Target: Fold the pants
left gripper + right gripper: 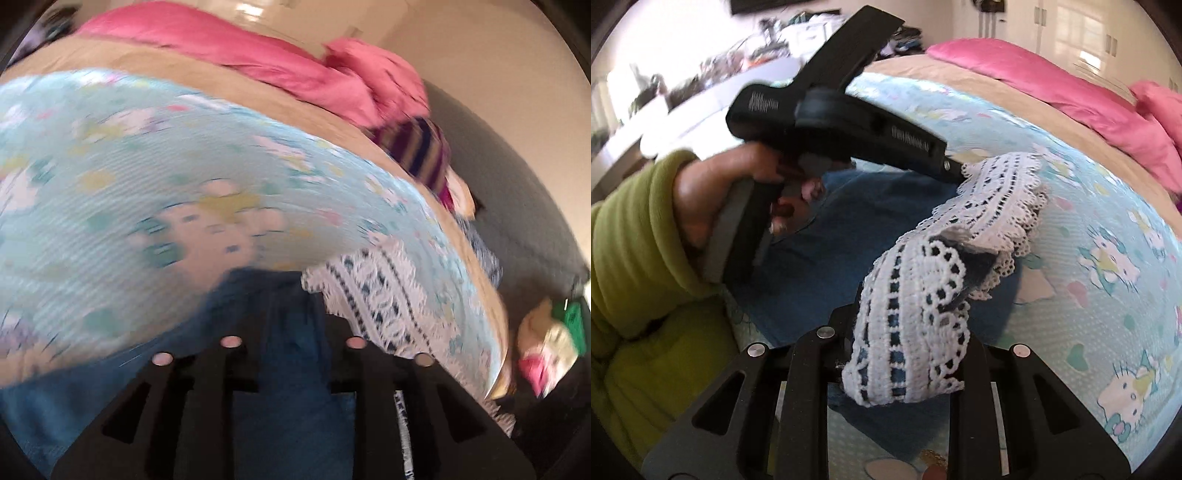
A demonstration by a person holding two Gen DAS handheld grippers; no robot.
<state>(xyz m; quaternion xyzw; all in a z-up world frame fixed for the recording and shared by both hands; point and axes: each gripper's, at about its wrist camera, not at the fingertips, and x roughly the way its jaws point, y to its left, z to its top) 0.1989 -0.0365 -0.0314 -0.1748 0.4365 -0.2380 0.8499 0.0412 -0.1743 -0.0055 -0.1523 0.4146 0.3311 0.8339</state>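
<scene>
Pinching lace hem (916, 325), right gripper (905, 350), left gripper (955, 171), pants (820, 236) stretched between them.

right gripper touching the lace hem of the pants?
Touching. The right wrist view shows the white lace hem of the blue pants pinched between the right gripper fingers, draping over them with no gap.

Cartoon bedsheet (1089, 206), pink pillows (1052, 81), white cupboards (1082, 26)
</scene>
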